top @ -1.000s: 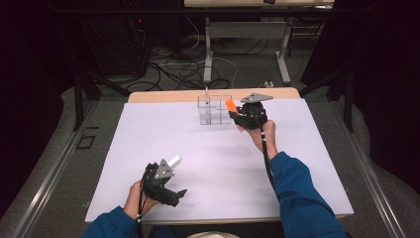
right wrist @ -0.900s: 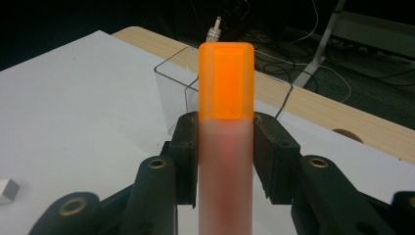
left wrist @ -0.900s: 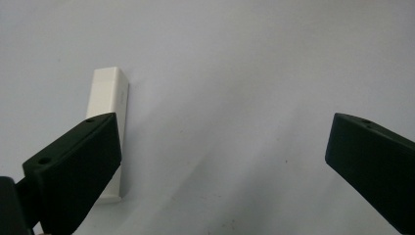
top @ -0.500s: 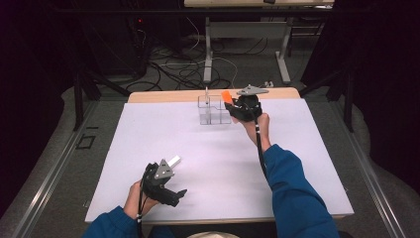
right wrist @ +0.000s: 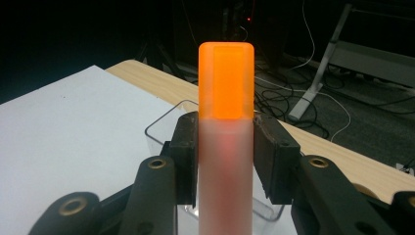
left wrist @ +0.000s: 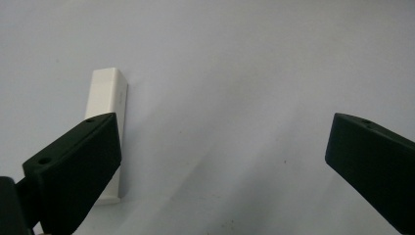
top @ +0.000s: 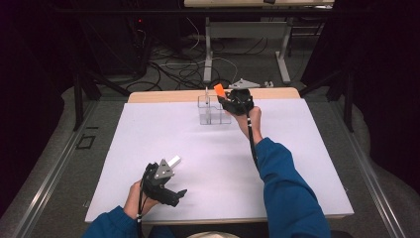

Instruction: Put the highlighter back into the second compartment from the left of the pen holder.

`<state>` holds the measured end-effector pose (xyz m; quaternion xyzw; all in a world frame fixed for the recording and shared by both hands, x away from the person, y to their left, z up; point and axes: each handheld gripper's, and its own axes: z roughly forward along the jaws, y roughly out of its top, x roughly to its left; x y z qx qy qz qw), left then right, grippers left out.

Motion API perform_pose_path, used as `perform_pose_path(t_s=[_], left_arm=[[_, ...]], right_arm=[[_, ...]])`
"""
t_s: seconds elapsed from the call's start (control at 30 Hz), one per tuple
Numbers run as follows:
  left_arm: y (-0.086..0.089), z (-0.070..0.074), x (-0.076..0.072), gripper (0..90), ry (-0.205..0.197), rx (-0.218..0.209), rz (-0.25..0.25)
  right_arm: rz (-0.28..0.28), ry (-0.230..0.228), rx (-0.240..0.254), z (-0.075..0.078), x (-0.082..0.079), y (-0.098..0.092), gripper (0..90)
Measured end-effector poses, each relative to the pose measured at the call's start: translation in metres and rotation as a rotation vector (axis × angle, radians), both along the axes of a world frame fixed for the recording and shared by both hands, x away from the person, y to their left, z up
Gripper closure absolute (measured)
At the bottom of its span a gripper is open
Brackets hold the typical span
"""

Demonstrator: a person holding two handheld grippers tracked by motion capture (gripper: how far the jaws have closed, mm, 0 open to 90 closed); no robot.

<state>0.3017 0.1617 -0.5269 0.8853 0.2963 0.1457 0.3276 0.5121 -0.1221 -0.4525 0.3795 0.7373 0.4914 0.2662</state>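
Orange-capped marker (right wrist: 225, 147) stands clamped between the right gripper (top: 236, 103)'s jaws, cap pointing up and away, with the clear organizer (top: 213, 114) just beyond and below the jaw tips. Nearer the person, the left gripper (top: 163, 184) rests with jaws spread wide, a white block (left wrist: 108, 127) lying beside its left jaw, ungripped.

The left tongs (left wrist: 222, 166) stand wide open over the white table (left wrist: 244, 63), the two black jaws rising from the bottom corners with bare table between them. A white block (left wrist: 108, 105) lies flat on the table, long and narrow. The left-hand jaw sits in front of the block's lower part and hides it. The other jaw is well apart from the block, off to its right
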Motion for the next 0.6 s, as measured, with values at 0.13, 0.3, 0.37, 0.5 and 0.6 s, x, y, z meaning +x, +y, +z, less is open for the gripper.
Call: perform_pose_path(t_s=[0.13, 0.3, 0.37, 0.5, 0.6], left_arm=[[0.0, 0.0, 0.0, 0.1, 0.002, -0.005, 0.001], [0.0, 0.0, 0.0, 0.0, 0.003, -0.007, 0.001], [0.0, 0.0, 0.0, 0.1, 0.004, -0.007, 0.0], [0.0, 0.0, 0.0, 0.1, 0.002, -0.007, 0.0], [0.0, 0.0, 0.0, 0.1, 0.002, -0.006, -0.001]], right_arm=[[0.001, -0.025, -0.002, -0.001, 0.008, 0.007, 64.5], [0.006, -0.048, -0.001, -0.001, 0.017, 0.015, 64.4], [0.004, -0.064, 0.0, -0.002, 0.02, 0.018, 64.5], [0.0, -0.08, -0.001, -0.005, 0.027, 0.022, 64.5], [-0.004, -0.1, 0.01, -0.006, 0.032, 0.023, 64.4]])
